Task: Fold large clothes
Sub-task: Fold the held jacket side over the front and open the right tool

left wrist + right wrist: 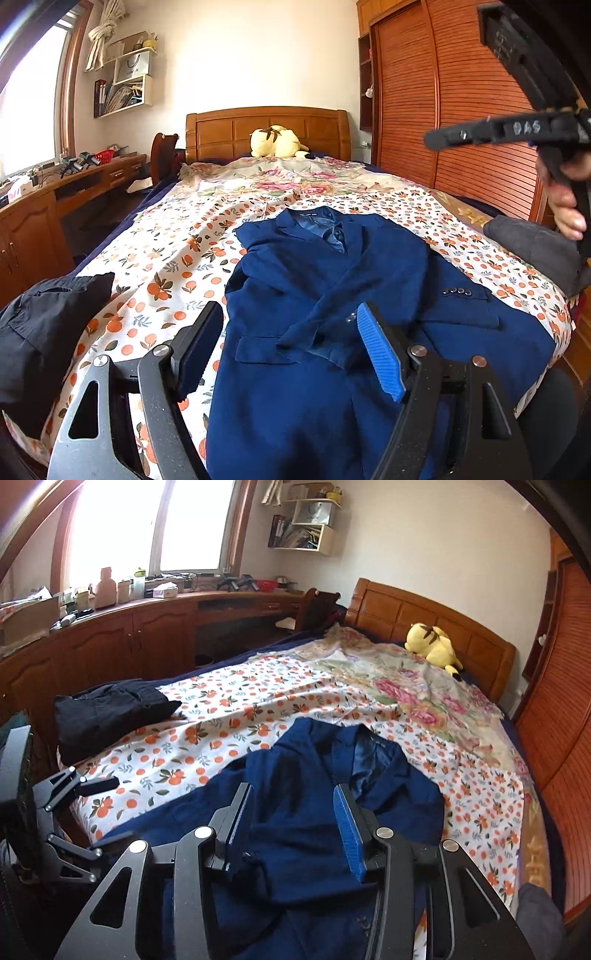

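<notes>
Left wrist view, left to right: folded black garment at 9 o'clock, matte woven, cut off by the frame edge. Bed sheet is white cotton with an orange-fruit print. Left claw has its jaws wide apart, holding nothing, ribbed blue pads over the navy blazer. Blazer lies flat on the bed at 6 o'clock, collar toward the headboard, sleeves crossed over the front, collar label too small to read. Yellow plush at 12 o'clock by the wooden headboard. Grey fabric at 3 o'clock, partly hidden. Right claw, seen in its own view, jaws likewise apart and empty above the blazer; in the left view its black body carries white handwriting, roughly "0A5", unclear. Slatted wooden wardrobe far right.
</notes>
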The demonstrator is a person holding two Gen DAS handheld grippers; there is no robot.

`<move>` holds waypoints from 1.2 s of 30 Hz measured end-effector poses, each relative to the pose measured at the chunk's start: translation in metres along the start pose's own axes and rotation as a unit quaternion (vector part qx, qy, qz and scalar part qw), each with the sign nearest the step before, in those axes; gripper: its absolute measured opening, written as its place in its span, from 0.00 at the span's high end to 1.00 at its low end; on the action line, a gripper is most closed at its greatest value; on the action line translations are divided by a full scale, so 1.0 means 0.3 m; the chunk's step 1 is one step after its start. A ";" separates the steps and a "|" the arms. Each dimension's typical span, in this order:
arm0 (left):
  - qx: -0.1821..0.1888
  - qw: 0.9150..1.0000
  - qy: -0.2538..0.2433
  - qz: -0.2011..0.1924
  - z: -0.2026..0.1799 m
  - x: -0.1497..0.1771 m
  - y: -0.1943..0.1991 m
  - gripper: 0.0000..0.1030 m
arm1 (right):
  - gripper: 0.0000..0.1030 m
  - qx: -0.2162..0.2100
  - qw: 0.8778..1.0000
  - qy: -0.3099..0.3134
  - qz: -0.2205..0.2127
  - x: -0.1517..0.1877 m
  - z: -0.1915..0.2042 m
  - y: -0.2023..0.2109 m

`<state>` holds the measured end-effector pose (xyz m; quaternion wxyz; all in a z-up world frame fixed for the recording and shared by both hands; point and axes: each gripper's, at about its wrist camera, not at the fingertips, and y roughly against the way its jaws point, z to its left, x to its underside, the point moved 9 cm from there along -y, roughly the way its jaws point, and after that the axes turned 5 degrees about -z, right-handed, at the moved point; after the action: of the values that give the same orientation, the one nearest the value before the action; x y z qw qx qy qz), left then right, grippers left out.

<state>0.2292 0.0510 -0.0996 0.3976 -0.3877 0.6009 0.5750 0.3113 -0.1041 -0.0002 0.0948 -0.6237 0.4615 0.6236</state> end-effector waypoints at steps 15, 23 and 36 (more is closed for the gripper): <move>0.011 0.999 -0.022 0.028 -0.070 0.052 -0.044 0.26 | 0.55 0.033 0.996 -0.065 0.049 0.142 -0.043 -0.072; 0.016 0.998 -0.030 0.046 -0.104 0.088 -0.072 0.26 | 0.55 0.036 0.991 -0.096 0.080 0.310 -0.061 -0.003; 0.014 0.997 -0.036 0.067 -0.133 0.128 -0.115 0.26 | 0.54 0.066 0.983 -0.129 0.112 0.483 -0.084 0.079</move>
<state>0.2449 0.0094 -0.1474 0.3854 -0.3199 0.6187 0.6053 0.2828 -0.2011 -0.1095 0.1239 -0.4747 0.5521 0.6742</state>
